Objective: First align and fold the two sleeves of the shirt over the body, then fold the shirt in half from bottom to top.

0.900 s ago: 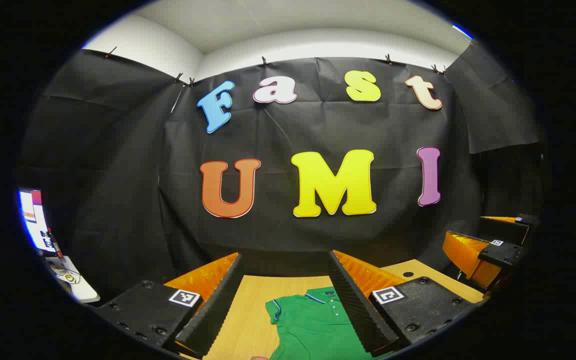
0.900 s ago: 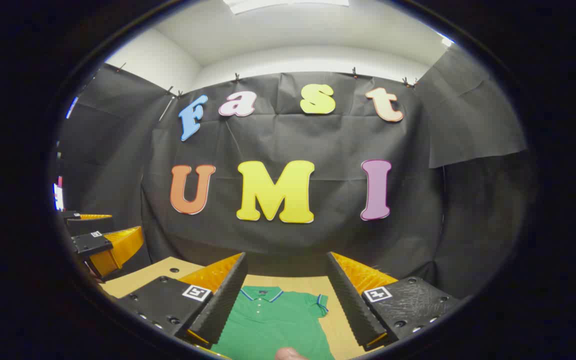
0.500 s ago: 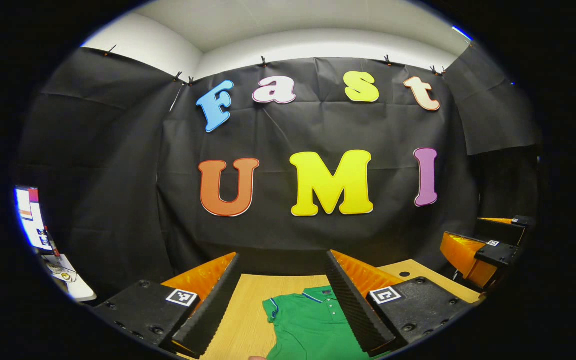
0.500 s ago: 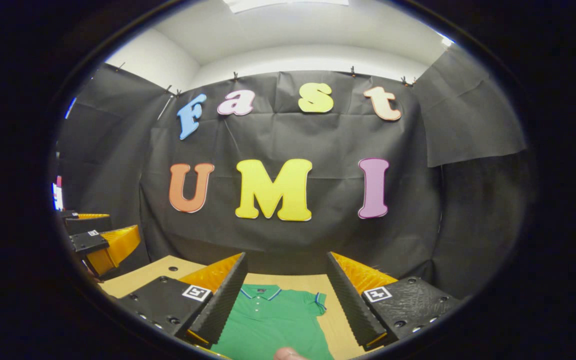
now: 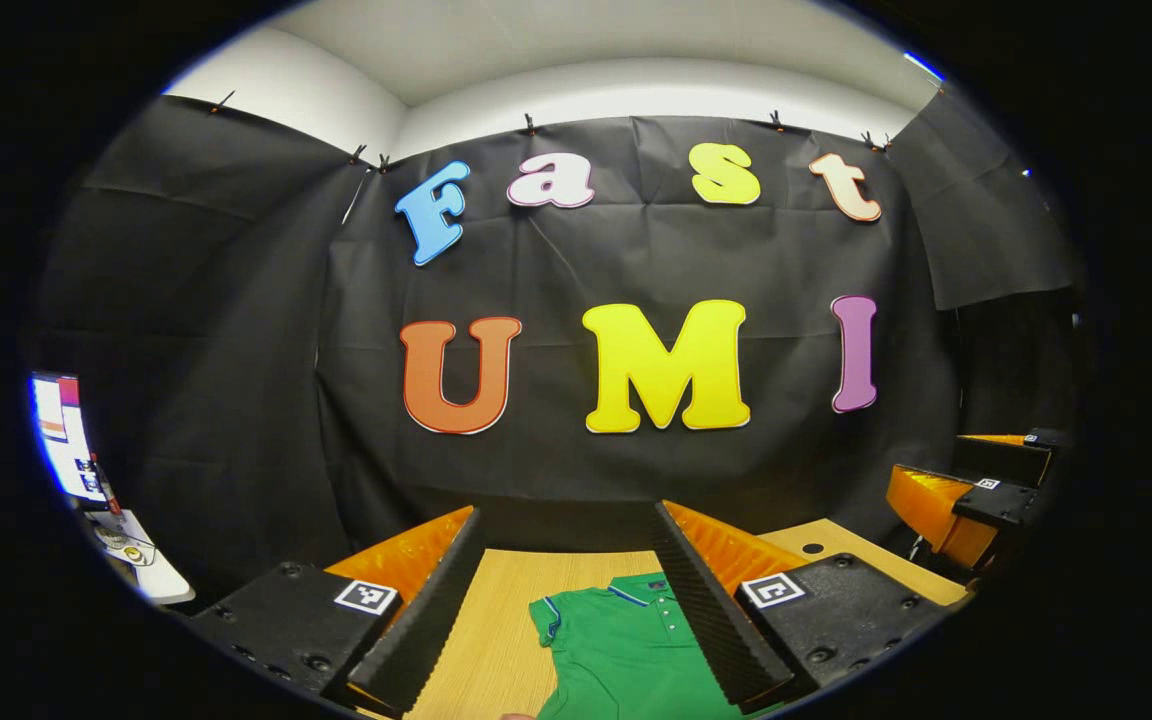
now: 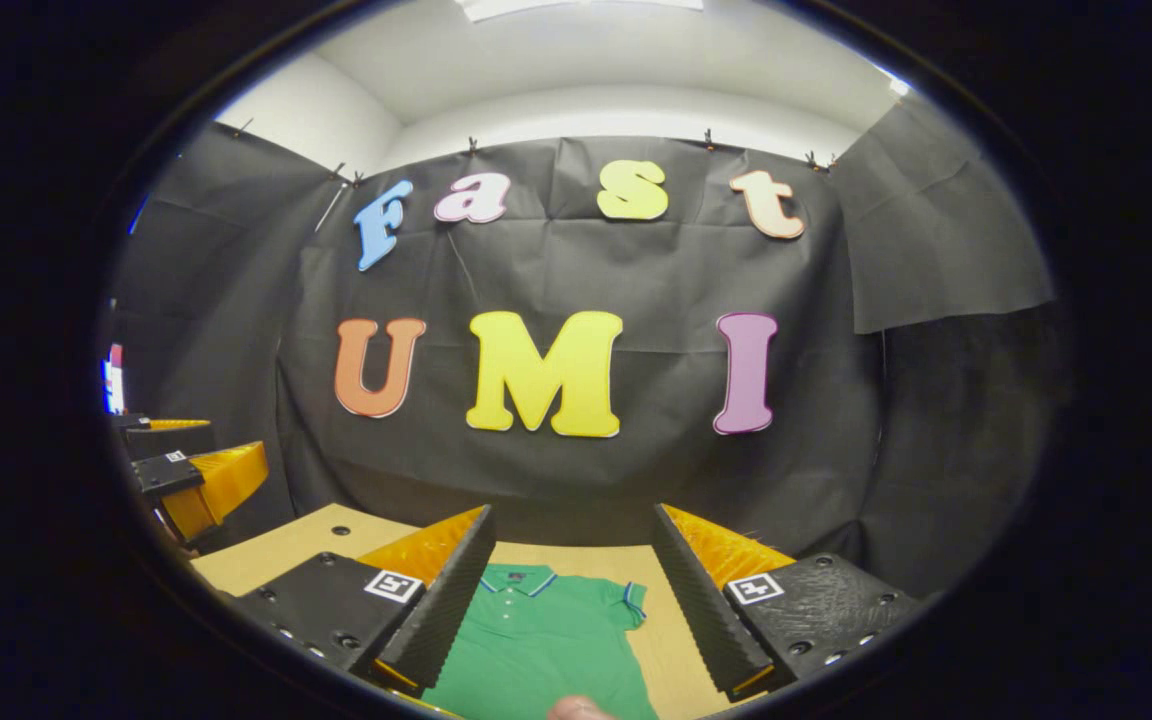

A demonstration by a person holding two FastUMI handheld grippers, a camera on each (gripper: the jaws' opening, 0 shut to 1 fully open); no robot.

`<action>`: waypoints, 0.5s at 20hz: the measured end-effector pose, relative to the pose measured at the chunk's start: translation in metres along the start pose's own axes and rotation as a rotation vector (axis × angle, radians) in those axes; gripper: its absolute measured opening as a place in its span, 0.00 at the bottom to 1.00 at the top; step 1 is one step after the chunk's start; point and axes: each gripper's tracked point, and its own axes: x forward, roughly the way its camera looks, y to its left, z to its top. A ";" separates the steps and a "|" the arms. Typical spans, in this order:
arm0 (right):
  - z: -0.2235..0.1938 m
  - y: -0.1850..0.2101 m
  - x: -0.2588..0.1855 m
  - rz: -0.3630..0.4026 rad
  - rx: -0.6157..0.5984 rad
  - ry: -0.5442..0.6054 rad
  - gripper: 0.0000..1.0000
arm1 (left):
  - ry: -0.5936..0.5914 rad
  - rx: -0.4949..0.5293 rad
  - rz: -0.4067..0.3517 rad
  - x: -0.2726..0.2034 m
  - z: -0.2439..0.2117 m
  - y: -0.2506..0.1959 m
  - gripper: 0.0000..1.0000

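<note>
A green polo shirt (image 5: 626,650) with a blue-trimmed collar lies flat on the wooden table (image 5: 496,620), its collar toward the far wall. My left gripper (image 5: 566,530) hovers open above the shirt's left sleeve and collar, holding nothing. The same shirt (image 6: 546,640) lies below my right gripper (image 6: 571,530), which is open over the collar and the right sleeve. The right gripper (image 5: 976,490) also appears at the far right of the left gripper view, and the left gripper (image 6: 186,470) at the far left of the right gripper view.
The black cloth wall stands just behind the table. A small hole (image 5: 813,548) marks the tabletop at the right, and another hole (image 6: 341,531) at the left. A lit screen (image 5: 61,435) and a small white shelf sit at the far left.
The right gripper has tilted down a little, so the shirt sits slightly higher in its view. The left gripper has barely shifted. Both stay open.
</note>
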 end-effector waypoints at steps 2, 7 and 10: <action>0.001 0.000 0.001 0.001 0.000 0.001 0.96 | 0.005 -0.001 0.001 0.002 -0.002 0.000 1.00; -0.007 -0.005 0.012 -0.002 -0.008 0.026 0.95 | 0.020 -0.004 -0.009 0.011 -0.006 -0.004 1.00; -0.022 -0.010 0.024 0.014 -0.011 0.080 0.96 | 0.015 -0.005 -0.019 0.023 -0.002 -0.010 1.00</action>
